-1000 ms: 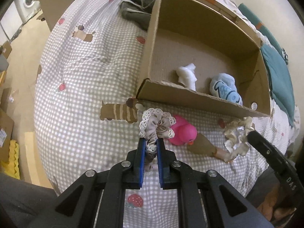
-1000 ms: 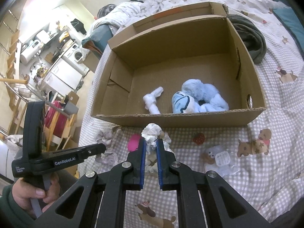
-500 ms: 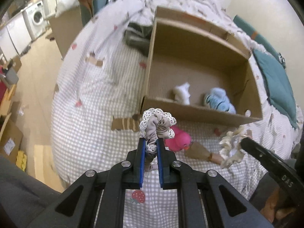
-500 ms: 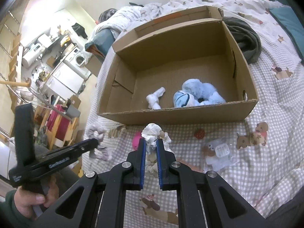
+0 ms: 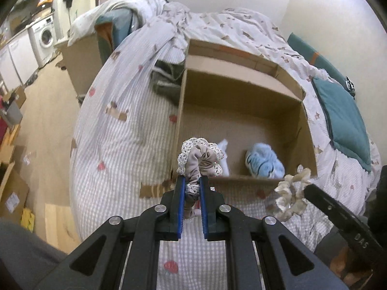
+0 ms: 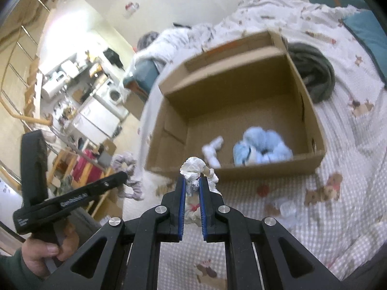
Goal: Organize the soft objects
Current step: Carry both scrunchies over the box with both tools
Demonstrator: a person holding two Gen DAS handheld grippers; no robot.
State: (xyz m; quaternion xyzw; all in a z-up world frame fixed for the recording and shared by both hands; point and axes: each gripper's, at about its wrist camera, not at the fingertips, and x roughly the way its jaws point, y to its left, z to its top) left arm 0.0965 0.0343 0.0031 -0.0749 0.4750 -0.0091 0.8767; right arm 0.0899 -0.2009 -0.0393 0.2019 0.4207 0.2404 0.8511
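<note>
My left gripper (image 5: pixel 192 181) is shut on a beige scrunchie with white lace trim (image 5: pixel 200 159), held above the bed in front of an open cardboard box (image 5: pixel 241 82). My right gripper (image 6: pixel 192 182) is shut on a cream-white scrunchie (image 6: pixel 193 168), also raised before the box (image 6: pixel 232 77). That scrunchie shows in the left wrist view (image 5: pixel 290 193) too. The box holds a light blue plush (image 6: pixel 261 148) and a small white soft item (image 6: pixel 212 149). The left gripper's scrunchie shows in the right wrist view (image 6: pixel 125 169).
The box sits on a checked bedspread with dog prints (image 5: pixel 116 145). A dark green garment (image 6: pixel 314 72) lies beside the box. A teal pillow (image 5: pixel 343 120) is at the bed's right. A clear plastic piece (image 6: pixel 287 210) lies on the bedspread. The floor and cardboard boxes (image 5: pixel 12 193) are to the left.
Both grippers have risen with their scrunchies and now look more level across the box. The pink toy on the bed has dropped out of sight behind the left gripper.
</note>
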